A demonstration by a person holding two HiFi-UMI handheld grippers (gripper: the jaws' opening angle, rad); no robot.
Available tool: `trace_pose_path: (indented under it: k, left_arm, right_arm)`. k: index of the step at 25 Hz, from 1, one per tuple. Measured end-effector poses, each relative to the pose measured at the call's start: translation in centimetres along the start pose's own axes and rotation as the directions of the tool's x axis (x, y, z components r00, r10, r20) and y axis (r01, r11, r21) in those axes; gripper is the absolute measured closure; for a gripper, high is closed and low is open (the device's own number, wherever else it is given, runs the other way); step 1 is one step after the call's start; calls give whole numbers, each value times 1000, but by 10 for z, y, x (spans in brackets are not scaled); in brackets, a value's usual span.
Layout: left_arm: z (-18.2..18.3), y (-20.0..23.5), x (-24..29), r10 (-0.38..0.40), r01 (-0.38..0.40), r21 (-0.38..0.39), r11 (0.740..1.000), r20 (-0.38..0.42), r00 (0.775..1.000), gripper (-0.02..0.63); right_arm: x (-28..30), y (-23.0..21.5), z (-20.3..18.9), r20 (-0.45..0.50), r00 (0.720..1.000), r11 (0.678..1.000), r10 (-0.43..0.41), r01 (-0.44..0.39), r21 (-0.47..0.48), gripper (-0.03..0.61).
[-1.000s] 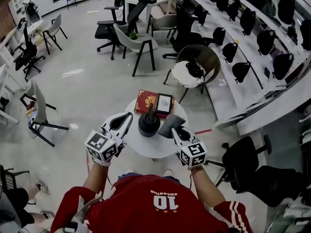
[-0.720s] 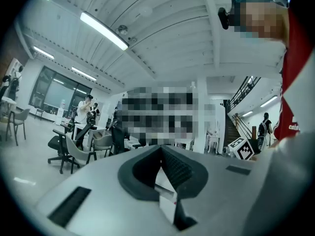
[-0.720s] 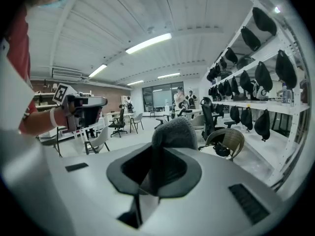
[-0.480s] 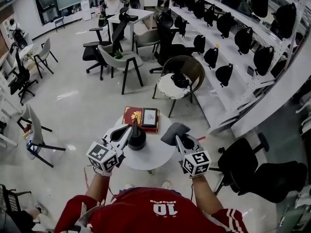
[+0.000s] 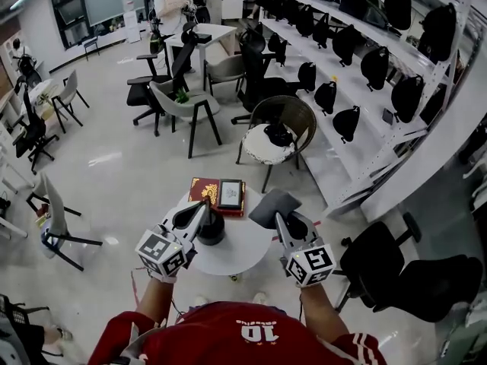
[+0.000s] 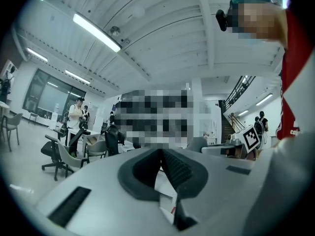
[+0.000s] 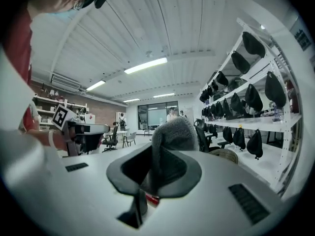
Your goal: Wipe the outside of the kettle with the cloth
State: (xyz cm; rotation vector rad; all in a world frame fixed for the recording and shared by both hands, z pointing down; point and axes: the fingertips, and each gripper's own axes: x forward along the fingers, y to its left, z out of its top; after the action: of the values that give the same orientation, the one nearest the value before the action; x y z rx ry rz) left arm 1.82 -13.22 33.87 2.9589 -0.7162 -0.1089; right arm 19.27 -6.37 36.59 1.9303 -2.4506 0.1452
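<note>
1. Kettle: black, upright on the round white surface, left of its middle. It is the reference for the entries below.

2. Left hand-held gripper: in the head view its tip lies over the kettle's top, coming in from the near-left side. In the left gripper view the 2 jaws are clenched pad to pad, and nothing can be made out between them. The tip may be touching the kettle's handle, but the angle leaves this uncertain.

3. Right hand-held gripper: to the right of the kettle and apart from it, raised above the surface's right edge. Its jaws are grasping the cloth.

4. Cloth: grey and bunched, pinched between the right jaws and standing up past their tips. It is to the right of the kettle and not touching it.

5. Red book: just beyond the kettle, at the far rim of the surface.

6. Dark-framed panel: beyond the kettle and to its right, lying against the red book's right side.
</note>
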Motion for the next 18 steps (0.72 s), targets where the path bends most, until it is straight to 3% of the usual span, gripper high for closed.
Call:
trace_pose_path:
  k: [8,18]
  left_arm:
    - [4,11,-13,46,-46,-9,999,11,999,607]
    - [6,17,-17,69,-68,-3,998,3,998,607]
  right_arm:
    - [-9,-14,13,24,999,999,-36,37,-18,529]
    - [-5,-16,14,20,1000,999,-22,23,-28,529]
